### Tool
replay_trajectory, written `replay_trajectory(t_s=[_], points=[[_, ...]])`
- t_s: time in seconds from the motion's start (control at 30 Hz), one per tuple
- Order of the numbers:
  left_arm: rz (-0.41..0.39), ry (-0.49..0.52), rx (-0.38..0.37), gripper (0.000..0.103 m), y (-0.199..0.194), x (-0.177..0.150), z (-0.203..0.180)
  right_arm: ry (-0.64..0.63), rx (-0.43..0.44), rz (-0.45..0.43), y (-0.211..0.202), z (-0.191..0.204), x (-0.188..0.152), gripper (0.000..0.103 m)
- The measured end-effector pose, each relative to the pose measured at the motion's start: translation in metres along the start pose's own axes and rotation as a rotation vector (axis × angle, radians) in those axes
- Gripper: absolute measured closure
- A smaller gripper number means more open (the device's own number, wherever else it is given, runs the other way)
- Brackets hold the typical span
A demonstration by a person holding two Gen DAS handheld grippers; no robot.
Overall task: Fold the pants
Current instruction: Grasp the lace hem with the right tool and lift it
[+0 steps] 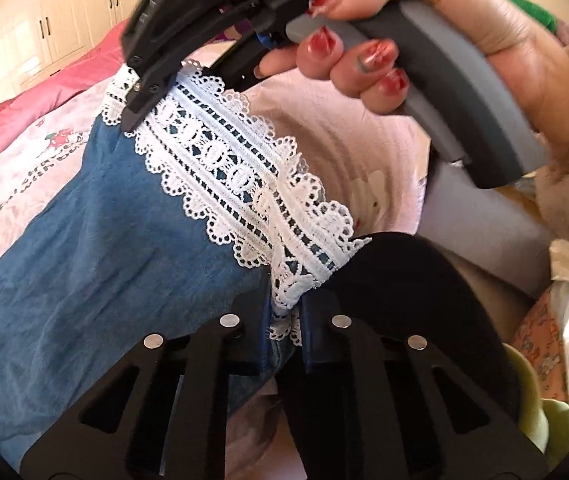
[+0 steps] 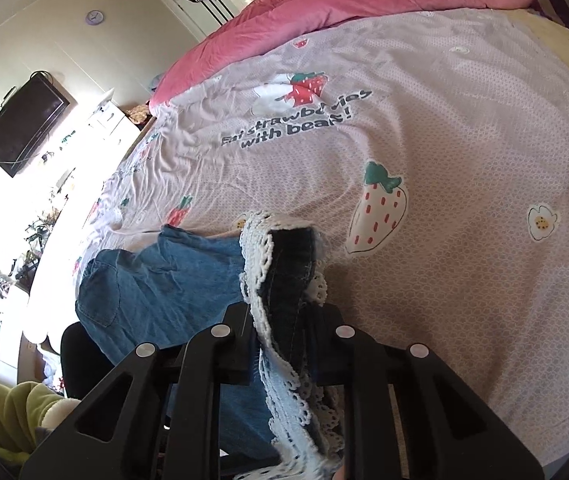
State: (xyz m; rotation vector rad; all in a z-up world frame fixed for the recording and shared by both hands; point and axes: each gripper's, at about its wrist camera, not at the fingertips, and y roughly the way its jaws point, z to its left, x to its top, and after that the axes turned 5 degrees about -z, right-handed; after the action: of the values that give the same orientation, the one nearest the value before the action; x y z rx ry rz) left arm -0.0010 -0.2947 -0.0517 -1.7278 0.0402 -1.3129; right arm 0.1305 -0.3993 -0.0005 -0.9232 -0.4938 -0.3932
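Blue denim pants (image 1: 104, 240) with a white lace hem (image 1: 220, 160) lie on a strawberry-print bed sheet (image 2: 444, 140). My left gripper (image 1: 284, 320) is shut on the near end of the lace hem. In the left wrist view a hand (image 1: 464, 20) holds my right gripper (image 1: 130, 120), which pinches the far end of the same hem. In the right wrist view my right gripper (image 2: 284, 340) is shut on the bunched lace hem (image 2: 260, 264), and the denim pants (image 2: 164, 280) trail off to the left. The fabric hides the pad faces.
A rumpled pink duvet (image 2: 324, 4) lies along the far side of the bed. A wall TV (image 2: 24, 120) and cluttered furniture stand beyond the bed's left edge. Something soft and green (image 2: 8, 412) sits low at the left. Cream cupboards (image 1: 44, 28) line the back wall.
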Motion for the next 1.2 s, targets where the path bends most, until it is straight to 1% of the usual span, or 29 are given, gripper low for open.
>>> replay_trajectory(t_s=[0.1, 0.17, 0.23, 0.3, 0.4, 0.57, 0.7, 0.87, 0.93, 1.13, 1.2], points=[[-0.032, -0.038, -0.029, 0.097, -0.018, 0.0, 0.008, 0.004, 0.003, -0.006, -0.004, 0.006, 0.004, 0.087], [-0.039, -0.066, -0.038, 0.098, -0.022, 0.001, 0.014, -0.008, -0.016, -0.008, -0.004, 0.012, 0.007, 0.087], [-0.041, -0.119, -0.06, 0.098, -0.027, -0.001, 0.027, 0.009, -0.019, -0.001, -0.001, 0.014, 0.01, 0.086], [-0.048, -0.149, -0.068, 0.098, -0.033, -0.004, 0.035, 0.012, -0.023, 0.003, 0.0, 0.019, 0.013, 0.086], [-0.066, -0.196, -0.067, 0.098, -0.047, -0.009, 0.049, 0.01, -0.026, 0.004, 0.004, 0.032, 0.018, 0.086], [-0.085, -0.224, -0.04, 0.099, -0.069, -0.018, 0.065, -0.009, -0.032, 0.011, 0.019, 0.059, 0.026, 0.087], [-0.093, -0.287, -0.031, 0.099, -0.088, -0.032, 0.081, -0.043, -0.045, 0.032, 0.038, 0.089, 0.03, 0.087], [-0.102, -0.363, -0.019, 0.099, -0.107, -0.053, 0.105, -0.064, -0.07, 0.089, 0.077, 0.123, 0.031, 0.086], [-0.096, -0.402, -0.025, 0.099, -0.112, -0.062, 0.116, -0.076, -0.083, 0.113, 0.092, 0.136, 0.029, 0.086], [-0.088, -0.483, 0.002, 0.099, -0.125, -0.084, 0.141, -0.113, -0.112, 0.166, 0.136, 0.169, 0.025, 0.086], [-0.083, -0.516, 0.008, 0.099, -0.128, -0.09, 0.148, -0.129, -0.134, 0.188, 0.15, 0.178, 0.024, 0.086]])
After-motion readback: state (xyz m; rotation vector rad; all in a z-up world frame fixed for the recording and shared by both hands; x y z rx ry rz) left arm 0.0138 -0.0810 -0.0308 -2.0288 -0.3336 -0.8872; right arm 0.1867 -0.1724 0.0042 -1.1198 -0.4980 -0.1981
